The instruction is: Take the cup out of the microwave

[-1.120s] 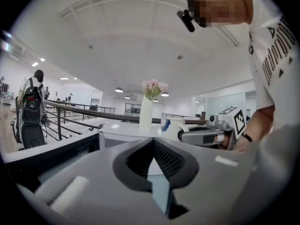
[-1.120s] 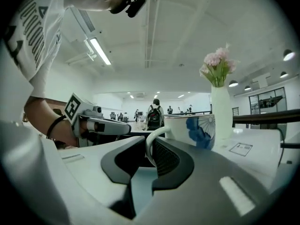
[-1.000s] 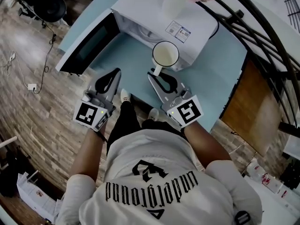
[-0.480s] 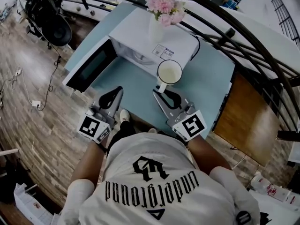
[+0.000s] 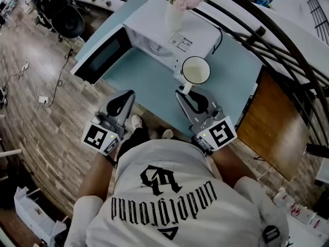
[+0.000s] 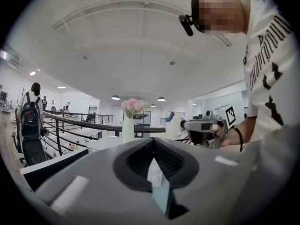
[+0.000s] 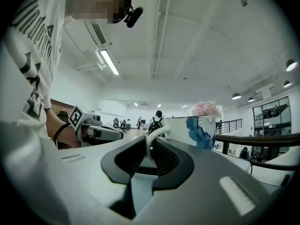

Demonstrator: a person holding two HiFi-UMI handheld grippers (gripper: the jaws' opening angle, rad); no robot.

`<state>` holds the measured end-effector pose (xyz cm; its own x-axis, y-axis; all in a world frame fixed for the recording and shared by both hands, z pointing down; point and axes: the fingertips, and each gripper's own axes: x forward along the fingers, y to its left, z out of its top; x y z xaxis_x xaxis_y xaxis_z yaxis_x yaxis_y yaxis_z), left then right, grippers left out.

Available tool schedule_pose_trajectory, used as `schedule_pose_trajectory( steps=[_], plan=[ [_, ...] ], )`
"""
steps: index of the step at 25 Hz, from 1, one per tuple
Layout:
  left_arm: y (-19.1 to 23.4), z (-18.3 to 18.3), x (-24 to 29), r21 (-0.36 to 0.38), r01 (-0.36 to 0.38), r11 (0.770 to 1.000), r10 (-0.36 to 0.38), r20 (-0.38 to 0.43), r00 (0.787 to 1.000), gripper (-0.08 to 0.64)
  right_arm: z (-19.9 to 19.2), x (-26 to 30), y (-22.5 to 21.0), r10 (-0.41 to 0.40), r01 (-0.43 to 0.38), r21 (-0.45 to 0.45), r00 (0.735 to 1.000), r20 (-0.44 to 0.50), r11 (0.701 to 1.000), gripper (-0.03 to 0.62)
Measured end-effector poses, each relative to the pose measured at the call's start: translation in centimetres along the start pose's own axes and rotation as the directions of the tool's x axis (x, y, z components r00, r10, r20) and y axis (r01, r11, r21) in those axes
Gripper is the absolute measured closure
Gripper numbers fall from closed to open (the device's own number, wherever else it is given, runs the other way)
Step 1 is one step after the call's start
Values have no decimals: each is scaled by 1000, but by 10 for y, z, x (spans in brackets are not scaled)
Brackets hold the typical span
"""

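Observation:
A white cup (image 5: pixel 196 70) with a blue pattern (image 7: pixel 199 125) hangs in front of the right end of the white microwave (image 5: pixel 164 32). My right gripper (image 5: pixel 184 92) is shut on the cup's handle (image 7: pixel 151 137), which stands upright between the pads. The microwave's door (image 5: pixel 100 55) is swung open to the left. My left gripper (image 5: pixel 128 94) is over the table's near edge, left of the cup; its tips meet with nothing between them (image 6: pixel 152 142). From the left gripper view the cup is mostly hidden behind the right gripper.
A vase of pink flowers (image 5: pixel 175 12) stands on the microwave. The light blue table (image 5: pixel 149 84) runs back to a black railing (image 5: pixel 277 40). A wooden panel (image 5: pixel 267 122) is at the table's right, and wood floor (image 5: pixel 46 122) lies to the left.
Both grippers have risen and come back from the microwave. The cup went with the right gripper and now sits further right in the head view.

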<state>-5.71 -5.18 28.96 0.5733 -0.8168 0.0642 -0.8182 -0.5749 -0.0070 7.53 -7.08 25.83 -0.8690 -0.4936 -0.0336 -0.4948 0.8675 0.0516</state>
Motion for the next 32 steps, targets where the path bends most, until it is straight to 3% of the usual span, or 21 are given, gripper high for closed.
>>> schedule_pose_trajectory(
  steps=[6,12,24,32],
  plan=[
    [0,4,-27,14,10,1000,-10,-2,1000,509,5,-5,13,-31,31,-19,1000,0,999,541],
    [-11,7,-67,23,80,996,-80,-9,997,509,16,-14,49,-107,107,-24,994,18,994,541],
    [13,15,-176,22,176,984,-177,35,984,509,35,2,163,-228,228,-44,974,14,973,541],
    [11,10,-217,20,226,974,-227,49,973,509,38,2,220,-273,274,-45,962,9,961,541]
  ],
)
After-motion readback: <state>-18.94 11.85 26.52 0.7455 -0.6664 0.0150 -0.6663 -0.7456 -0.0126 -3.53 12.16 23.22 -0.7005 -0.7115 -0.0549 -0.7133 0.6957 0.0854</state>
